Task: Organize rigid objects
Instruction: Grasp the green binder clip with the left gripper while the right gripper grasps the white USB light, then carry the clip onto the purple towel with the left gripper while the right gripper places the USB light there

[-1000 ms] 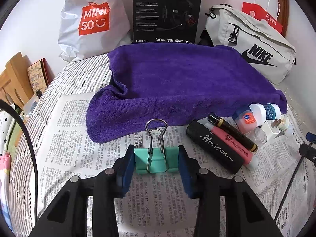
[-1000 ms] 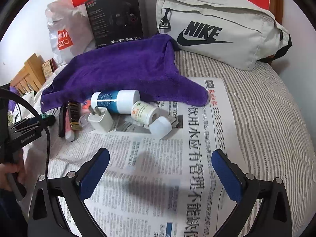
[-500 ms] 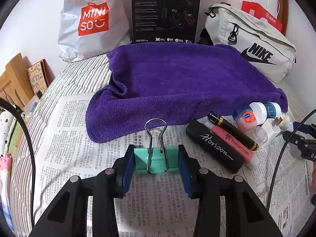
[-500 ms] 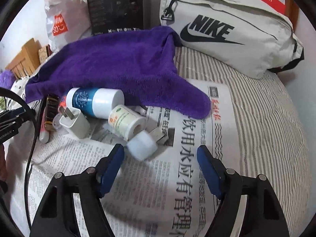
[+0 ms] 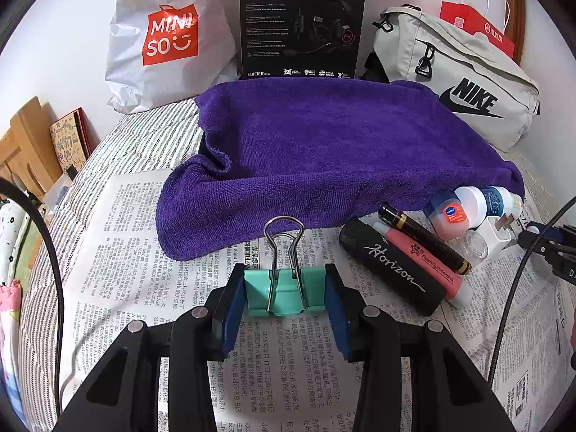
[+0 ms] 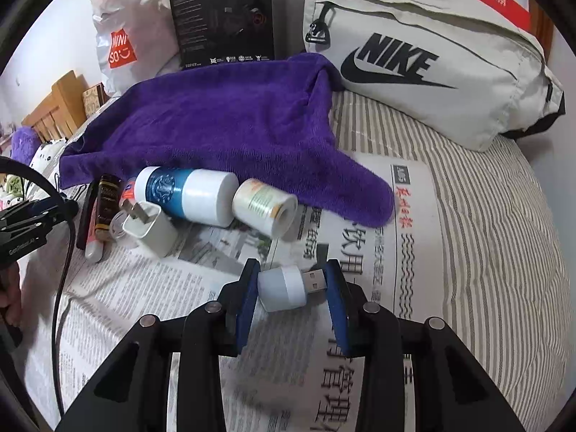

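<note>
**Right fingers closing on the USB light while the left holds the binder clip**

The right gripper (image 6: pixel 292 289) is closing its jaws around a small white USB night light (image 6: pixel 288 287): the left pad meets the frosted cap, and the metal plug points at the right pad and looks to be touching it, though how firm the bite is I cannot tell. The light lies on the newspaper (image 6: pixel 360 252) spread over the striped bed (image 6: pixel 486 216), nearer the camera than the pile of small things. The left gripper (image 5: pixel 284 295) is clenched on a teal binder clip (image 5: pixel 284 293), pads on its two ends, wire handles standing away from the camera, over the middle of the newspaper.

The step in hand appears to be the pick-up of the light. Next, I judge, the grip should settle before any lift, since the plug end is narrow and could pivot between the pads.

Beyond the right fingers lie a small labelled bottle (image 6: pixel 264 205), a blue-and-white bottle (image 6: pixel 187 194) and a white plug adapter (image 6: pixel 151 230), along the front edge of the purple towel (image 6: pixel 223 126).

Only the left view shows the black "Horizon" case (image 5: pixel 392 270), the pink tube (image 5: pixel 421 262) and the small Vaseline jar (image 5: pixel 448 216) clearly; only the right view shows the USB light. Each view catches the other gripper at its edge.
</note>
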Demonstrator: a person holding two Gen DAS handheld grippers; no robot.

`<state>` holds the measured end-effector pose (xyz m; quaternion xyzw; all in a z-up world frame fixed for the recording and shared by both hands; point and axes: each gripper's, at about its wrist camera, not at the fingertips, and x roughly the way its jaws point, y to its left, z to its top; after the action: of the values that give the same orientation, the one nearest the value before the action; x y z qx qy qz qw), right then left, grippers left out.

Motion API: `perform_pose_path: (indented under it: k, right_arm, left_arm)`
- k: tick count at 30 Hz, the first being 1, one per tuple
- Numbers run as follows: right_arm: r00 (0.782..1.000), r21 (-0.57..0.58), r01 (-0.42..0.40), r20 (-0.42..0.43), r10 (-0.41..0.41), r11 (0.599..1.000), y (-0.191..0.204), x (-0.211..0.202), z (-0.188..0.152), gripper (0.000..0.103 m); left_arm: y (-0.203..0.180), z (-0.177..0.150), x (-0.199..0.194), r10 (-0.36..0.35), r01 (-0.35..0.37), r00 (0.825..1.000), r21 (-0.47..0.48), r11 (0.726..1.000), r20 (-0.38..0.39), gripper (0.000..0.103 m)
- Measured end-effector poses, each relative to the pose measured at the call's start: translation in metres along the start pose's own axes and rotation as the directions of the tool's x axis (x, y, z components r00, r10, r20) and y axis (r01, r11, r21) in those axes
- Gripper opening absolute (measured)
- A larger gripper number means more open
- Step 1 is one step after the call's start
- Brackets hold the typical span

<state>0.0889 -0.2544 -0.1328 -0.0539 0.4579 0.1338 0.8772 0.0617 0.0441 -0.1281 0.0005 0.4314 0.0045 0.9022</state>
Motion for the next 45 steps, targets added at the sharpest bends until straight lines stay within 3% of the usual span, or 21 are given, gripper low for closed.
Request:
perform_pose_path:
  k: [11, 23, 34, 45]
  right_arm:
    - [0.999, 0.012, -0.042, -0.012, 0.042, 0.999, -0.001, -0.012, -0.003, 0.037]
    - [0.997, 0.004, -0.083, 0.010, 0.082, 0.997, 0.008, -0.025, -0.001, 0.037]
    - [0.997, -0.004, -0.082, 0.000, 0.082, 0.997, 0.014, -0.027, 0.007, 0.037]
    - [0.994, -0.019, -0.104, 0.027, 0.105, 0.994, 0.022, -0.030, 0.046, 0.037]
  left_arm:
    - [0.001, -0.003, -0.006, 0.000, 0.001, 1.000, 0.012, 1.000, -0.011, 0.040]
    - [0.035, -0.009, -0.034, -0.016, 0.014, 0.999, -0.069, 0.998, -0.038, 0.040]
    - [0.038, 0.009, -0.058, -0.034, 0.033, 0.999, -0.057, 0.998, -0.003, 0.040]
    - [0.035, 0.042, -0.062, -0.059, 0.059, 0.998, -0.030, 0.998, 0.006, 0.040]
